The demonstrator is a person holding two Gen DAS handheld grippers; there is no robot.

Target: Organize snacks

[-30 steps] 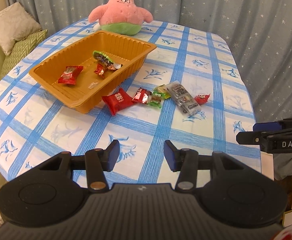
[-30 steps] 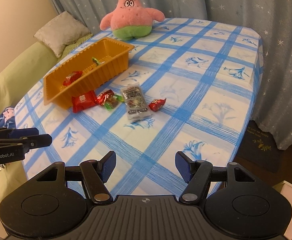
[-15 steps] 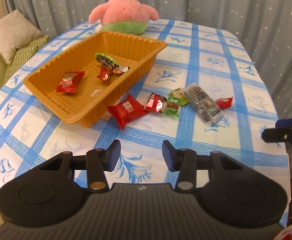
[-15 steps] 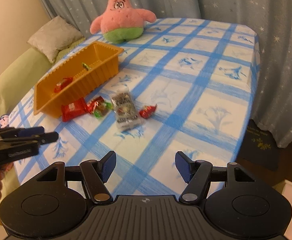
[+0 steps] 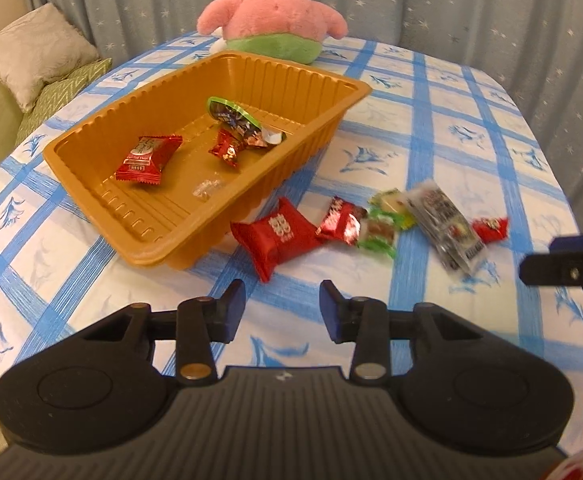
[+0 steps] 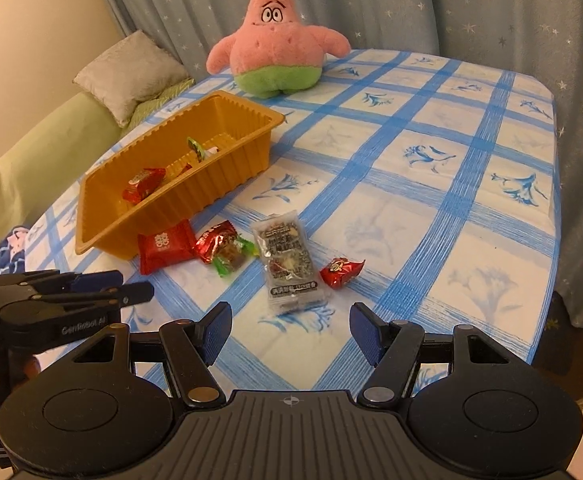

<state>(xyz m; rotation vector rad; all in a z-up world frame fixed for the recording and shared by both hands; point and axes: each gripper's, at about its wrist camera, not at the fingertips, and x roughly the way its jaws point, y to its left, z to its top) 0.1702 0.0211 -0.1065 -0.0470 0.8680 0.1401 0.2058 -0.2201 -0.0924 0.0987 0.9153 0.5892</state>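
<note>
— Where are the snacks?

— Some lie in the orange tray (image 5: 319, 80); a red packet (image 5: 279, 236) sits on the table (image 5: 451, 128) just beside it, with a clear packet (image 6: 287, 264) and small red candy (image 6: 341, 272) further along.

— And the grippers?

— The left gripper (image 5: 281, 306) has just been closing, jaws apart with nothing between them. The right gripper (image 6: 289, 332) is released, empty.

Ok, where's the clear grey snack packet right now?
In the right wrist view the clear grey packet lies flat on the tablecloth, outside the orange tray, between the green-ended candy and a small red candy.
</note>
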